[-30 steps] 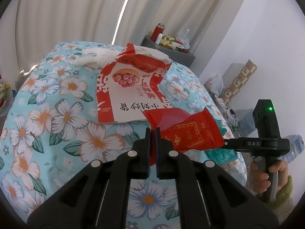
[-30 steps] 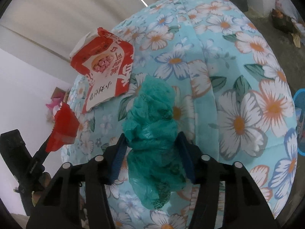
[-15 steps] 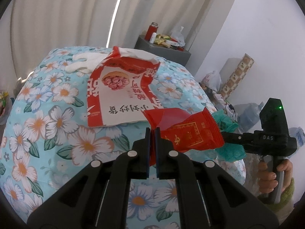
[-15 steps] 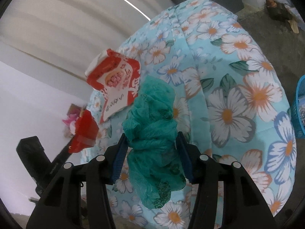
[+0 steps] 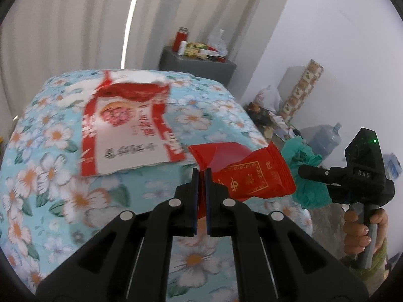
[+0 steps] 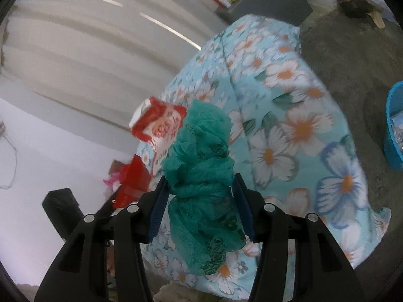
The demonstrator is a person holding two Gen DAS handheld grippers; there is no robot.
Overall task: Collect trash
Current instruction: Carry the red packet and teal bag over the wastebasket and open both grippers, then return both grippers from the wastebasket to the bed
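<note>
Above the near edge of the flowered quilt (image 5: 50, 176), left gripper (image 5: 201, 176) pressed together on a corner of a red wrapper (image 5: 254, 176), which sticks out to its right, clear of the cloth. Beyond that gripper, flat on the quilt, a large red-and-white bag (image 5: 128, 130), lying untouched with its printed face up. Off the quilt's right edge, right gripper (image 6: 200, 188) held about half spread and pinching a crumpled green plastic bag (image 6: 201, 181), both blue pads against the wad, loose ends hanging below the fingers and bunching above them. Seen from the left side, the same green bag (image 5: 309, 173) hangs just right of the red wrapper, with a hand (image 5: 360, 231) wrapped round the black handle beneath. Down on the floor to the right of the quilt, part of a blue basket (image 6: 393, 130). Behind the quilt's far end, a grey cabinet (image 5: 196, 68) crowded with a red flask and small items, against pale curtains.
</note>
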